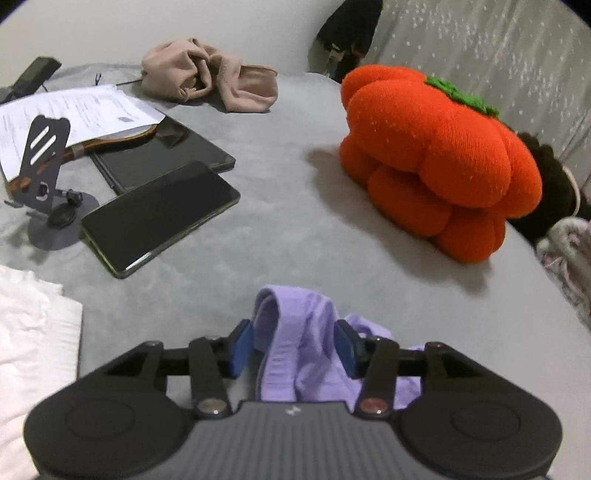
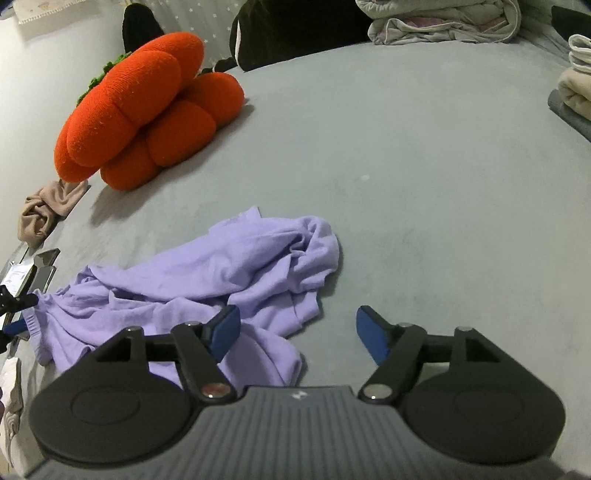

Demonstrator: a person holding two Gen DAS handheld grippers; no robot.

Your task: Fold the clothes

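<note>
A crumpled lilac garment (image 2: 236,273) lies on the grey bed cover (image 2: 424,166). In the left wrist view a bunched edge of the lilac garment (image 1: 295,332) sits between my left gripper's (image 1: 293,345) blue pads, which stand partly apart around it; I cannot tell whether they press it. My right gripper (image 2: 299,332) is open and empty, just above the garment's near right edge. The left gripper's tip shows in the right wrist view (image 2: 22,317) at the garment's left end.
An orange pumpkin-shaped cushion (image 1: 439,158) sits at the back. A beige crumpled garment (image 1: 207,74), papers (image 1: 74,110), two dark tablets (image 1: 159,218) and a phone stand (image 1: 44,177) lie left. White fabric (image 1: 33,339) lies near left. Folded clothes (image 2: 443,18) lie at the far right.
</note>
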